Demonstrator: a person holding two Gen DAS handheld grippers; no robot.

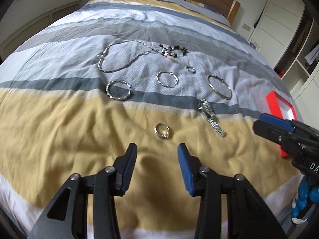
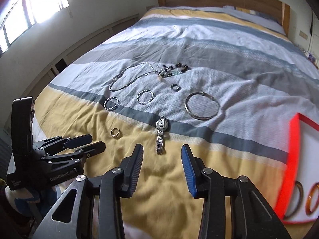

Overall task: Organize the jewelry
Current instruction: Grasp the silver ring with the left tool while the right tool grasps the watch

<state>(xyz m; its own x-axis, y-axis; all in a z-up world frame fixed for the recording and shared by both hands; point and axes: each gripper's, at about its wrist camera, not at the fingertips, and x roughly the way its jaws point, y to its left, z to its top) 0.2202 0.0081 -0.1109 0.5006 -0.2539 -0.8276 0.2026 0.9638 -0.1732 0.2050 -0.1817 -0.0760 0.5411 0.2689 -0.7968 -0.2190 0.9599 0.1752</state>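
Jewelry lies scattered over a striped bedspread (image 1: 59, 119). Low in the left wrist view the left gripper (image 1: 157, 149) has its jaws parted and empty, with a small ring (image 1: 162, 131) just above them on the yellow band. The right gripper (image 2: 161, 149) sits low centre in its own view, jaws also apart and holding nothing, a silver watch (image 2: 161, 133) lying just beyond its tips. Higher up, mid-frame, rest two twisted bangles (image 2: 111, 103) (image 2: 145, 97), a plain bangle (image 2: 201, 106), a smaller ring (image 2: 175, 87), a chain necklace (image 2: 127, 77) and a beaded bracelet (image 2: 171, 69). A red tray (image 2: 293, 155) at the right edge holds two amber bangles (image 2: 312, 198).
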